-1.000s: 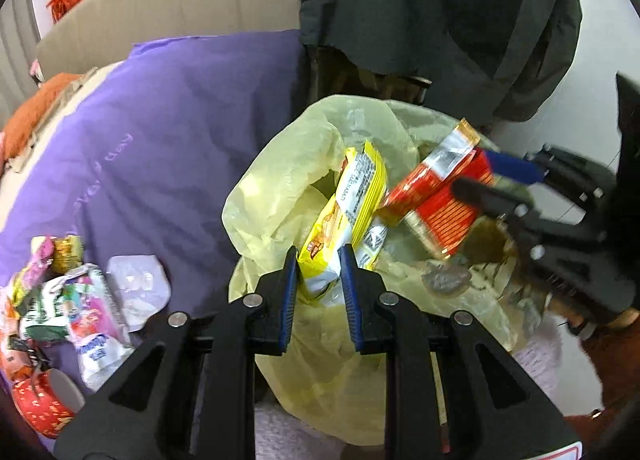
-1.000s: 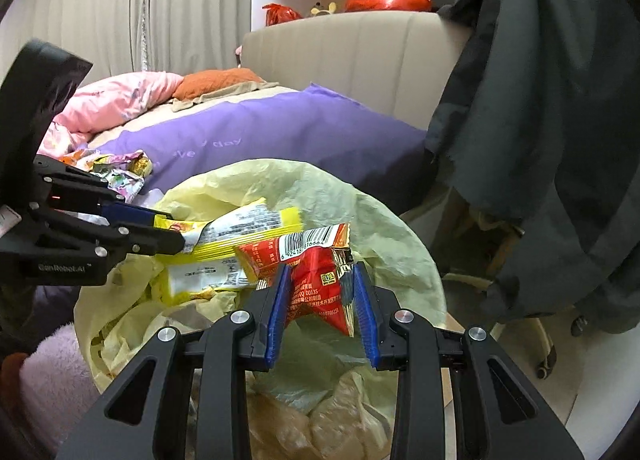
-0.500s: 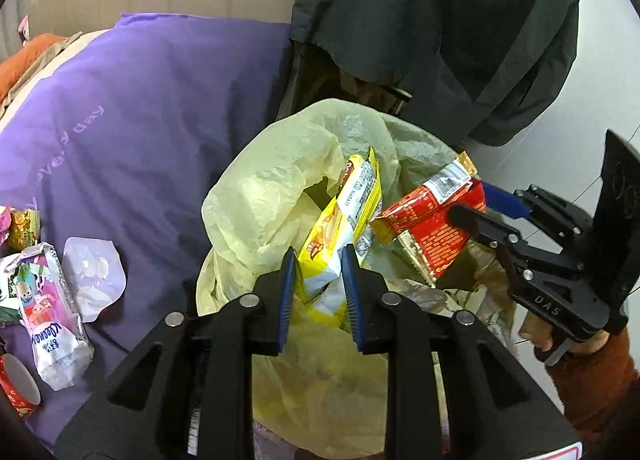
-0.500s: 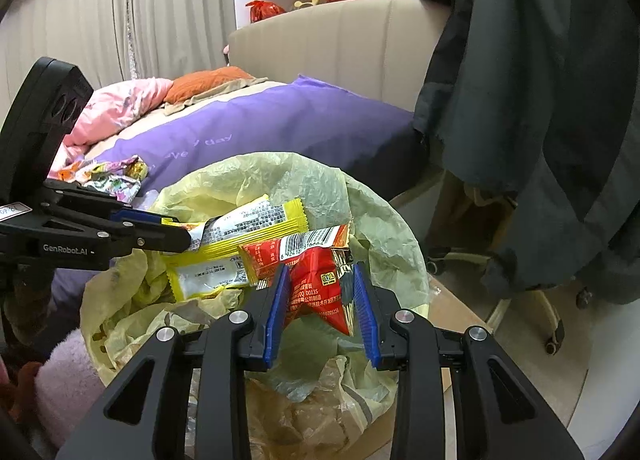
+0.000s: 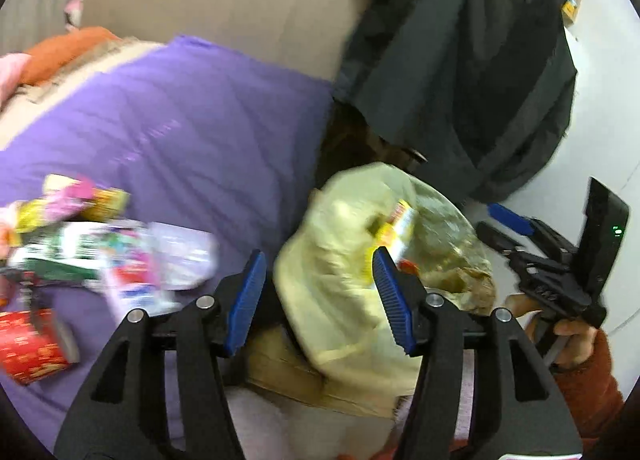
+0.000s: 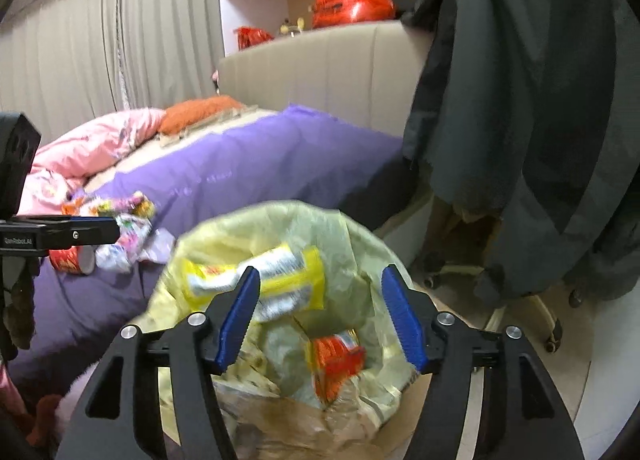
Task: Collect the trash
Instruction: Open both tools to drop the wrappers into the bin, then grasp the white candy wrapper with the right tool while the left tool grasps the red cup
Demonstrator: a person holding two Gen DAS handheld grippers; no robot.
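Only the right view looks into the yellow bag (image 6: 352,236): both wrappers, the yellow wrapper (image 6: 292,280) and the red wrapper (image 6: 336,356), lie dropped there, released moments ago. The left gripper (image 5: 316,296) and the right gripper (image 6: 320,316) are opening, empty.

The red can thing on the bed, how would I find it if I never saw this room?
Look at the big purple blanket on the bed, then at the heap of crinkly snack wrappers lying on it. The short red cylindrical can with gold print sits at the near edge of that heap. It is the only round, solid thing there; its neighbours are all flat, crumpled packets.
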